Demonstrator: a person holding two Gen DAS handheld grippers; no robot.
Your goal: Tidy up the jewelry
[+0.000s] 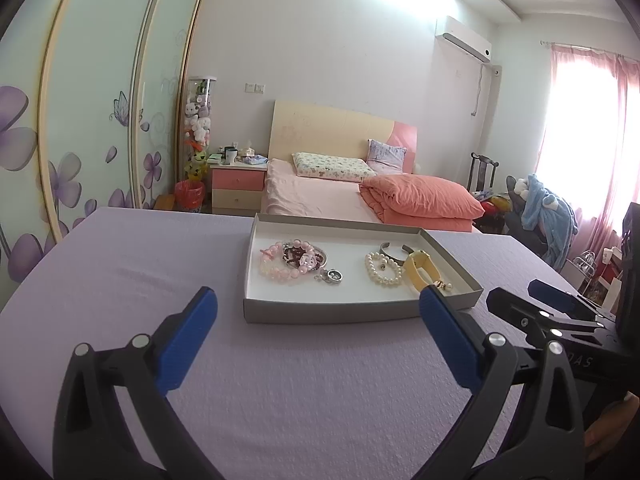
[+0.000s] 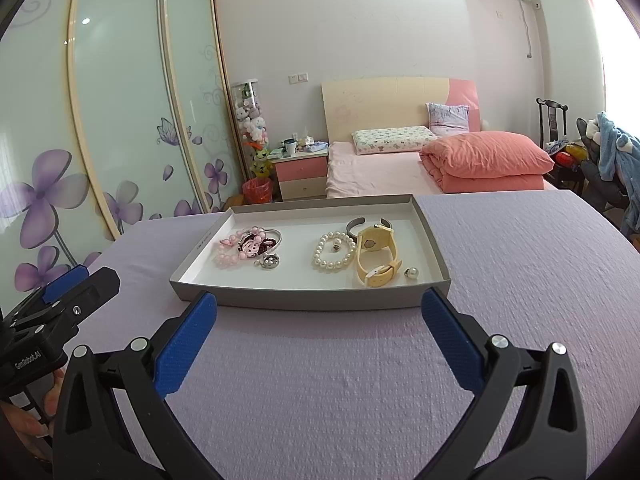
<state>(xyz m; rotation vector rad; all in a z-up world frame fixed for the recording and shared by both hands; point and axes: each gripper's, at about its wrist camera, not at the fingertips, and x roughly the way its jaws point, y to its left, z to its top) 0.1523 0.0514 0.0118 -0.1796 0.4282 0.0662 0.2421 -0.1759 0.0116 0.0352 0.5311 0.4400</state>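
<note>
— Bedroom light falls on a lavender cloth (image 2: 320, 380) that covers the work surface, and both tools hover low over it. How do the fingers stand?

— The right gripper (image 2: 320, 312) is spread wide with nothing between its blue pads (image 2: 184, 344); the left gripper (image 1: 318, 312) is just as wide and just as empty. Neither touches anything.

— And ahead of them?

— Just past the right fingertips lies a shallow grey tray (image 2: 304, 300) with a white floor, its near wall almost at the tips. Beyond the right-hand fingertip sits a cream watch (image 2: 376, 256), its strap buckled into a loop, with a small silver bead (image 2: 412, 273) beside it. Toward the middle is a pearl bracelet (image 2: 334, 256) ringing a tiny charm, and behind it a grey metal cuff (image 2: 356, 224). Beyond the left-hand fingertip, a tangle of pink beads (image 2: 228, 254), dark red beads and silver pendants lies heaped together.

— How would these pieces handle?

— All look light. The watch strap seems springy and offers the easiest hold: pinch across the raised strap loop. The pearls are likely slippery and limp, so they should be taken across the strand, not on a single bead. The cuff is stiff and could skate on the smooth floor. The heap may drag its neighbours along when one piece is lifted.

— Farther out?

— A pink bed (image 2: 380, 172) and a flowered wardrobe (image 2: 120, 120).
</note>
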